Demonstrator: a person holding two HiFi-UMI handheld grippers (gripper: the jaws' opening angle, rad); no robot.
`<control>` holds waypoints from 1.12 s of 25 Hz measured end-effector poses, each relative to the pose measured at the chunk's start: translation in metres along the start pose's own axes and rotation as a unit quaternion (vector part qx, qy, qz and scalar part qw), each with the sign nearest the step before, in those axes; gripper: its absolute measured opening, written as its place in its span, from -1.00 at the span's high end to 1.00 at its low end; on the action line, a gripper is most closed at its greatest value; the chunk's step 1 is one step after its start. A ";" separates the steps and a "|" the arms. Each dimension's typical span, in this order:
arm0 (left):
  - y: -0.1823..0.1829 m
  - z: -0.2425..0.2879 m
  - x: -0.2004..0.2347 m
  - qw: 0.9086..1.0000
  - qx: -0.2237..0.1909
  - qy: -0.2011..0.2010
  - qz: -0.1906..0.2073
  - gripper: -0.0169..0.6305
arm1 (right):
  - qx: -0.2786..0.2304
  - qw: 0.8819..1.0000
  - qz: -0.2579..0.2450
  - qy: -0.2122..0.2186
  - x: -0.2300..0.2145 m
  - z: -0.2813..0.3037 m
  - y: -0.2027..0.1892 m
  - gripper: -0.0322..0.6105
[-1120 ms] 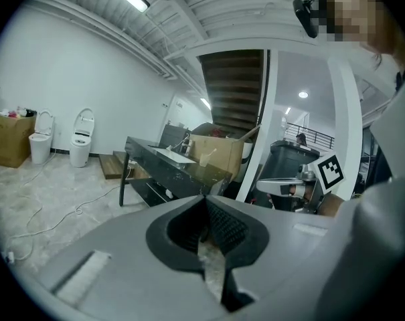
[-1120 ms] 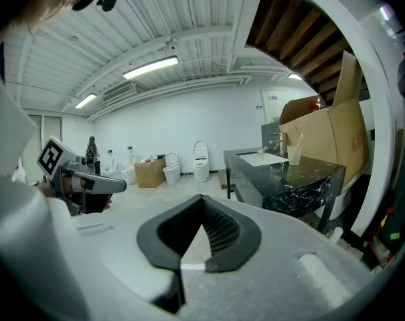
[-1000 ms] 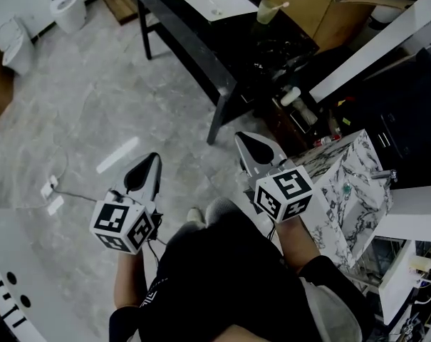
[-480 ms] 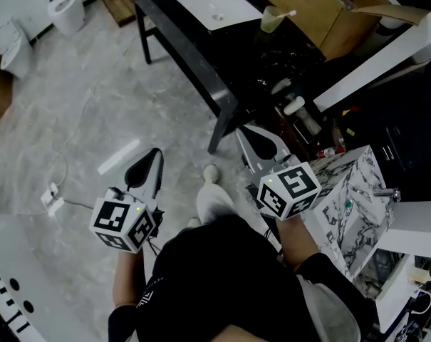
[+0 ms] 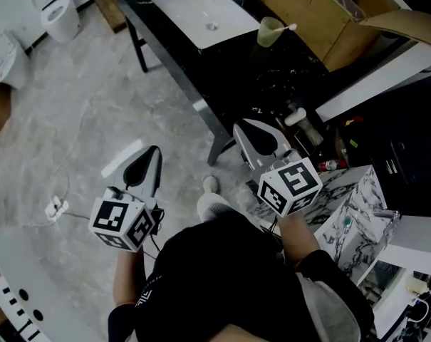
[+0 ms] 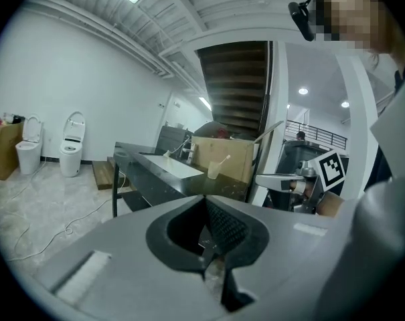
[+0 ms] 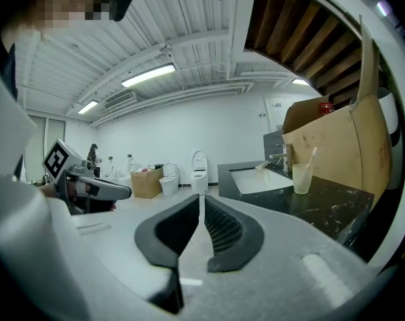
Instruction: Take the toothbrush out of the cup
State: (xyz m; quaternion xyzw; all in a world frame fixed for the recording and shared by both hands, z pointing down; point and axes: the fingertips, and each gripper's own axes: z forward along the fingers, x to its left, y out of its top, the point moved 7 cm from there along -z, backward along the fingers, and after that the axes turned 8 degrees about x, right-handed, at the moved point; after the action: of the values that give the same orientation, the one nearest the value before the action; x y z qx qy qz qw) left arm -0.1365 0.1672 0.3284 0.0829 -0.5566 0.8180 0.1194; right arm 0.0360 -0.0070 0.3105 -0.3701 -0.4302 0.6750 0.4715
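Standing on the far desk (image 5: 233, 73), the cup (image 5: 269, 32) holds the toothbrush (image 5: 287, 28); nearer, the left gripper (image 5: 152, 157) has its jaws together and empty, while the right gripper (image 5: 247, 132) has its jaws opening narrowly, empty.

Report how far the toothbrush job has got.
Done: nothing; the toothbrush stands in the cup on the black counter. In hand: the approach; left gripper shut and empty, right gripper empty, its jaws opening, both short of the counter. Left: reach, grip the toothbrush, lift it out.
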 end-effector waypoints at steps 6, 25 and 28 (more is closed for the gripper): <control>0.025 0.051 0.006 1.000 0.004 0.001 0.013 0.90 | -0.009 1.000 0.009 -0.005 -0.048 0.022 0.014 0.69; 0.078 0.156 0.009 0.999 0.006 -0.040 0.035 0.87 | -0.032 0.996 0.039 -0.070 -0.156 0.049 0.036 0.45; 0.088 0.170 0.009 0.998 0.011 -0.051 0.042 0.87 | -0.035 0.994 0.049 -0.086 -0.168 0.053 0.038 0.45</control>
State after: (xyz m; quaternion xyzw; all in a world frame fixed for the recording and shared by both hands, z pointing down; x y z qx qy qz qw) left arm -0.1703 -0.0205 0.3152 0.1022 -0.5560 0.8230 0.0557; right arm 0.0232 -0.1866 0.3101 -0.3476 -0.4738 0.7111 0.3861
